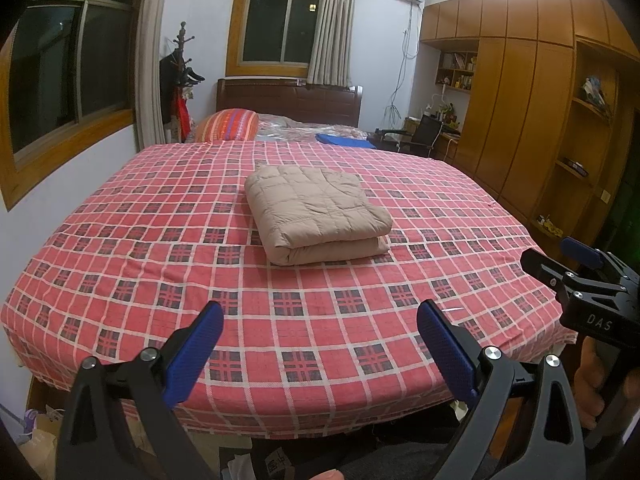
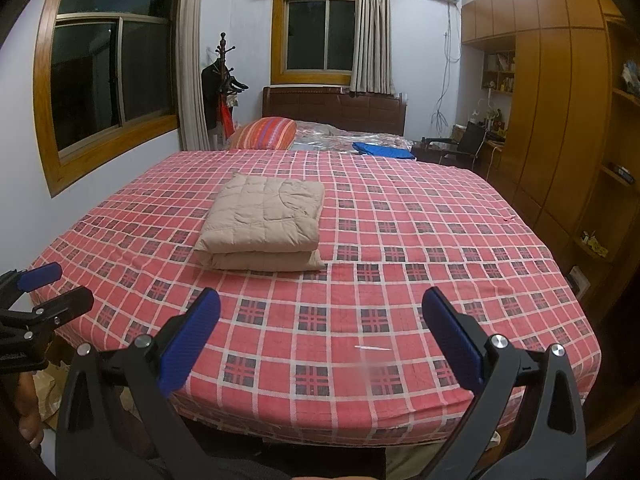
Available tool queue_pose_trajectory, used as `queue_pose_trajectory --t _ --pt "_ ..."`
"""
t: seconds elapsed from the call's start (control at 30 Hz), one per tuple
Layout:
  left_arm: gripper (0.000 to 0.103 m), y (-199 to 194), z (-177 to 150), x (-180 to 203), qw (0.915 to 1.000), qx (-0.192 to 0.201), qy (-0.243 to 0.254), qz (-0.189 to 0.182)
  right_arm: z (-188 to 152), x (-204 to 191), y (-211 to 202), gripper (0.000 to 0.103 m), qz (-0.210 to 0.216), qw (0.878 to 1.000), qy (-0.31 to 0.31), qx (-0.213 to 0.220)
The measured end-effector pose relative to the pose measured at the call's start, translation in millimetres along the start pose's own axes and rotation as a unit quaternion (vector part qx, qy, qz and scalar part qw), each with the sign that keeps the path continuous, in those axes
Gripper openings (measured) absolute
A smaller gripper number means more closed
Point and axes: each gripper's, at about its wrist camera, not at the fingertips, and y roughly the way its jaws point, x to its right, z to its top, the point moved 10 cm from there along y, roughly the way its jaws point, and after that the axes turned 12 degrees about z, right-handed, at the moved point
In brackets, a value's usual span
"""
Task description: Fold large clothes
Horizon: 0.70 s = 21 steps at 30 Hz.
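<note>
A beige quilted garment [image 1: 316, 212] [image 2: 262, 224] lies folded into a thick square stack in the middle of the red plaid bed [image 1: 160, 248] [image 2: 440, 240]. My left gripper [image 1: 320, 316] hangs open over the bed's near edge, well short of the stack, with nothing between its blue pads. My right gripper [image 2: 320, 304] is also open and empty, over the near edge and to the right of the stack. Each gripper shows in the other's view: the right one [image 1: 560, 256] at the right border, the left one [image 2: 52, 284] at the left border.
A striped pillow [image 1: 228, 124] and a blue folded item [image 1: 344, 140] lie at the head of the bed. Wooden wardrobes [image 1: 520, 100] line the right wall, with a desk and chair [image 1: 420, 132] beyond. A coat stand [image 1: 182, 80] stands at back left.
</note>
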Motion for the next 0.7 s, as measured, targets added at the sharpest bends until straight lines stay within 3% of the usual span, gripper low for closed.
queue_pose_trajectory --t 0.7 --pt "0.098 -0.1 0.0 -0.4 1.0000 0.000 0.000 0.000 0.6 -2.9 0.3 0.100 -0.001 1.000 0.001 0.001"
